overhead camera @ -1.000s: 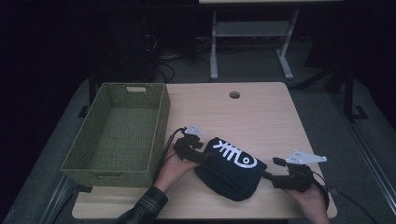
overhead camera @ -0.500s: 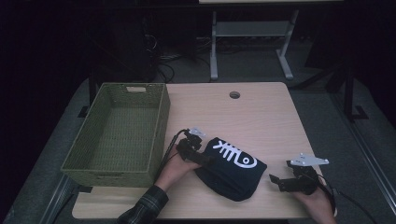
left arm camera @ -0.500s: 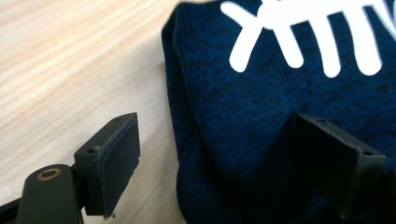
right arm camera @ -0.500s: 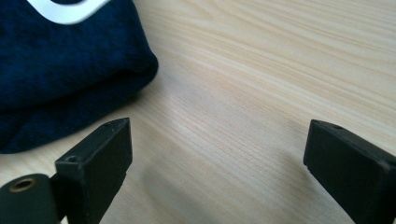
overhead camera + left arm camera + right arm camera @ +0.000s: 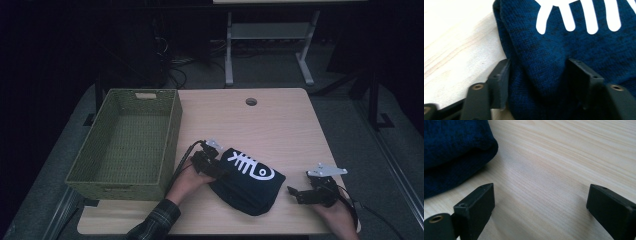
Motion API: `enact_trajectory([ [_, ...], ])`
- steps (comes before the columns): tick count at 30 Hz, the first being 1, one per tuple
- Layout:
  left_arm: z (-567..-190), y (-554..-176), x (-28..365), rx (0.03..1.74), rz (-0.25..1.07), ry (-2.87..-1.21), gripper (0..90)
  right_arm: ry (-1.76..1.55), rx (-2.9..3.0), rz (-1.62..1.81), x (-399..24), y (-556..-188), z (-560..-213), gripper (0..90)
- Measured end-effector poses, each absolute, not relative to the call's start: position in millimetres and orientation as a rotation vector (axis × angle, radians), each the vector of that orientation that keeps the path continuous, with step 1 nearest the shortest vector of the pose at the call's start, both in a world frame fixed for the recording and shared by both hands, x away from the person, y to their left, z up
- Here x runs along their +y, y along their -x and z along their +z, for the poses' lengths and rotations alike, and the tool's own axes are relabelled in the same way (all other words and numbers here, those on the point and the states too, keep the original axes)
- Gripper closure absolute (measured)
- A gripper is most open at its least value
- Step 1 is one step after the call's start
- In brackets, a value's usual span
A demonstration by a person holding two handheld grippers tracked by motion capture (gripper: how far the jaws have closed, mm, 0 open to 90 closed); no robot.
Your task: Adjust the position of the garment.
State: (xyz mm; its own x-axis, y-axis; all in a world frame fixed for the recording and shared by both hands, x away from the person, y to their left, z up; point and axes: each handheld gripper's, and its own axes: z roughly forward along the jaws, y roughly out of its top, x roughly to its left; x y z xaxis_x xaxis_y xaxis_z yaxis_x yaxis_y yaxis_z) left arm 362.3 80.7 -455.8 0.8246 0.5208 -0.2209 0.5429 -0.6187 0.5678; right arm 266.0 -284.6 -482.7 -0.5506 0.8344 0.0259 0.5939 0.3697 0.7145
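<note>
**Left jaws close in on the folded garment as the right lets go and backs off**

The folded dark-blue garment point(image 5: 248, 185) with the white fishbone print lies near the front edge of the bench point(image 5: 280, 125), a little right of the middle, just beside the front right corner of the green woven basket point(image 5: 127, 145) that takes up the bench's left side. The basket looks empty.

A second ago both tools were at the cloth, one on each side. Since then the right hand-held gripper point(image 5: 296, 194) has drawn back toward the front right corner and now sits apart from the garment; in the right gripper view its jaws stand wide over bare wood, with the garment's rounded edge point(image 5: 454, 152) off to one side and nothing between them.

The left hand-held gripper point(image 5: 215, 169) is at the garment's left end. Its jaws have just been closing, and in the left gripper view a thick fold of the knit point(image 5: 541, 75) fills the gap between them, both pads against the cloth. The grip looks taken or very nearly so.

My reading is that the folding is done and the left hand alone is to carry the bundle. The likely next move is a lift and a short swing leftward over the basket's rim. The risk is that a one-sided pinch lets the loose layers sag open.
</note>
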Motion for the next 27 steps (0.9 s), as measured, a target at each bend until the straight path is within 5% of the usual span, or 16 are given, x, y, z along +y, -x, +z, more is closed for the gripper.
enact_trajectory([
  [7,-457,-365,81,0.784,-0.139,-2.332,61.1,-1.251,2.294,0.985,-285,-266,-483,7.7],
  [14,-456,-365,80,0.800,-0.152,-2.317,71.4,-1.252,2.295,0.985,-285,-266,-483,7.7],
  [27,-423,-357,76,0.823,-0.130,-2.321,74.1,-1.259,2.295,0.984,-284,-266,-483,7.7],
])
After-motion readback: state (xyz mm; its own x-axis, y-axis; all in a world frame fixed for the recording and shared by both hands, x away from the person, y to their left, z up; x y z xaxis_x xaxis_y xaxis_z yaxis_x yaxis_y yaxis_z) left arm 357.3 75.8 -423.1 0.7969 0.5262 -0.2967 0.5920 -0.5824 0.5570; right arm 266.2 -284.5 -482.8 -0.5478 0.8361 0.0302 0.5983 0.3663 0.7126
